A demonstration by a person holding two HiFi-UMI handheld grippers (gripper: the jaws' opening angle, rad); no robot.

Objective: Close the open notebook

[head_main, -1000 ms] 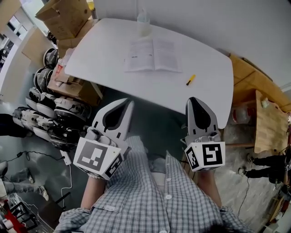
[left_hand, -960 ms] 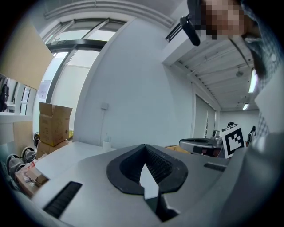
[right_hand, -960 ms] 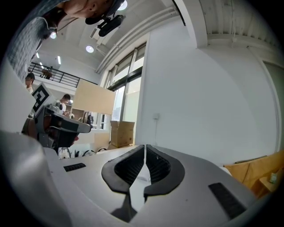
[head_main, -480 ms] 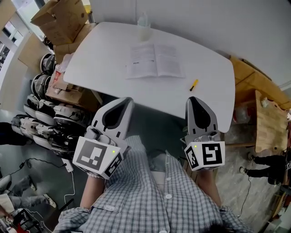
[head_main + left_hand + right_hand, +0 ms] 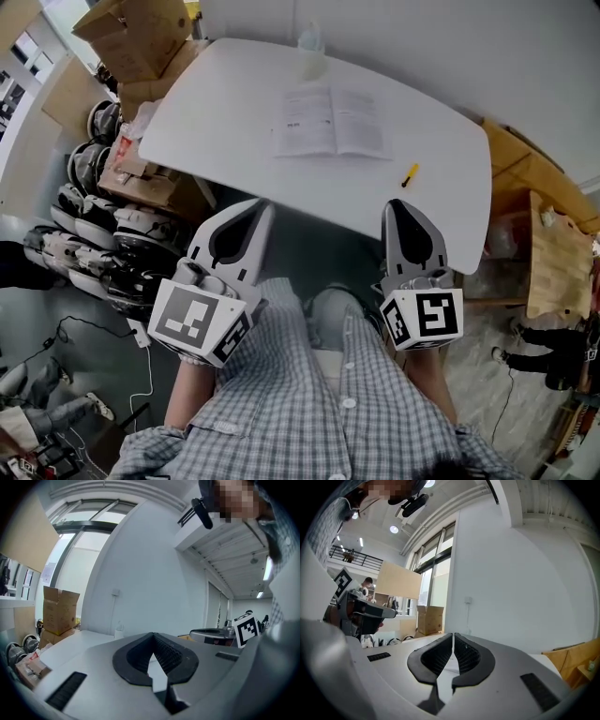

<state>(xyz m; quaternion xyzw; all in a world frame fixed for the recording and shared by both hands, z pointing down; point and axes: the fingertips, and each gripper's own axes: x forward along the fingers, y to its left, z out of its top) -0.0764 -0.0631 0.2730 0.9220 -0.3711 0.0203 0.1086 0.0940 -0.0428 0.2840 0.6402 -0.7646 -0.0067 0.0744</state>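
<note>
The person wears a grey-checked buttoned shirt (image 5: 309,412); the left claw (image 5: 257,210) and right claw (image 5: 398,206) are grey shells with black ribbed pads and black-and-white marker cubes.

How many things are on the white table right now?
3: an open notebook in the middle, a yellow pen to its right, a clear bottle at the far edge.

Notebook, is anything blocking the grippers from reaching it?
Nothing visible. Only bare table lies between the notebook and the left gripper and right gripper. The yellow pen lies off to one side.
</note>
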